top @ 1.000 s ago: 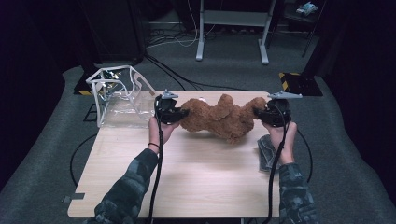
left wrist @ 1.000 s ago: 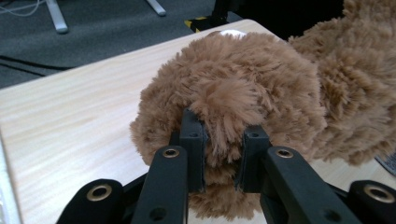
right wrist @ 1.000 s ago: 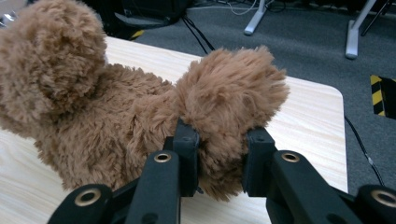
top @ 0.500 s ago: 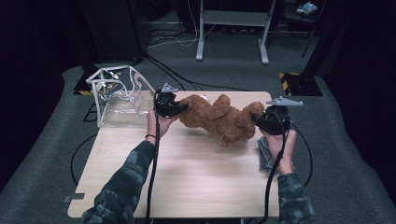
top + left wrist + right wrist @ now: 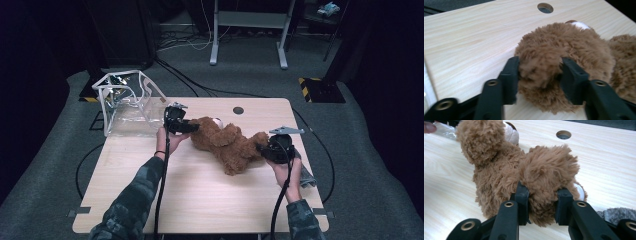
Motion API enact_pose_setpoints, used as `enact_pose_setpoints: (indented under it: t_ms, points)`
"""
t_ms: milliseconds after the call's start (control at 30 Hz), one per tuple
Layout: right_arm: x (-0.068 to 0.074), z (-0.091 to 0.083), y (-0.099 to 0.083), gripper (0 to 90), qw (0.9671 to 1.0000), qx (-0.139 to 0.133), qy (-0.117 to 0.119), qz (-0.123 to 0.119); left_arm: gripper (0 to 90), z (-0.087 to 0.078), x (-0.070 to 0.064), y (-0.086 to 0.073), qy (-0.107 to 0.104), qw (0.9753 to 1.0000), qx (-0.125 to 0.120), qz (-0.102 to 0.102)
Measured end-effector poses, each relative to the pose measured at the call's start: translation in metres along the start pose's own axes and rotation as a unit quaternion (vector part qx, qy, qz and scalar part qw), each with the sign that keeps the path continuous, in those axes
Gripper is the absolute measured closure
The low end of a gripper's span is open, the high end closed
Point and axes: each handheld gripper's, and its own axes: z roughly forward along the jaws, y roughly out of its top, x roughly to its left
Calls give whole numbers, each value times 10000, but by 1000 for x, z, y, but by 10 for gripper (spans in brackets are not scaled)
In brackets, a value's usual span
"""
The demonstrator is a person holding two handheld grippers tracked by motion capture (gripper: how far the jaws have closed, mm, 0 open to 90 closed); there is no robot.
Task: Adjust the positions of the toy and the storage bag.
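Teddy bear (image 5: pixel 227 141) lies mid-table (image 5: pixel 200 200), bare wood all around.

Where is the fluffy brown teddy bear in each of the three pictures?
High view: the teddy bear lies mid-table, between the two hand-held grippers.
Left gripper view: the bear fills the centre and right, one furry limb squeezed between the black jaws.
Right gripper view: the bear stands centre-left, another limb squeezed between the jaws.
Shared landmark: the round hole in the table, behind the bear.
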Motion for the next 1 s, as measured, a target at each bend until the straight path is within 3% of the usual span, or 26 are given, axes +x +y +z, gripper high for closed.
enact_pose_setpoints:
  t_ms: [67, 167, 367, 500, 833, 933, 1000]
  points:
    - [2, 0, -1, 689, 10000, 7, 8, -29, 359, -8, -4, 0, -29, 9999, -99, -72]
    - [2, 0, -4, 672, 10000, 20, 86, -9, 315, -18, -16, 1, -84, 9997, -232, -52]
    - [3, -2, -7, 653, 9999, 63, 121, 63, 275, -30, -50, 2, -384, 9981, -388, 272]
    - [3, -2, -6, 653, 9999, 71, 88, -22, 258, -37, -69, 0, -559, 9965, -361, 503]
    - [2, -1, -7, 652, 9999, 76, 107, 23, 238, -32, -111, 5, -852, 9920, -372, 858]
    - [2, -2, -7, 652, 9999, 102, 112, 23, 230, -29, -123, 8, -790, 9915, -513, 898]
    - [2, -1, -8, 651, 9999, 102, 118, 11, 231, -23, -127, 11, -737, 9912, -475, 991]
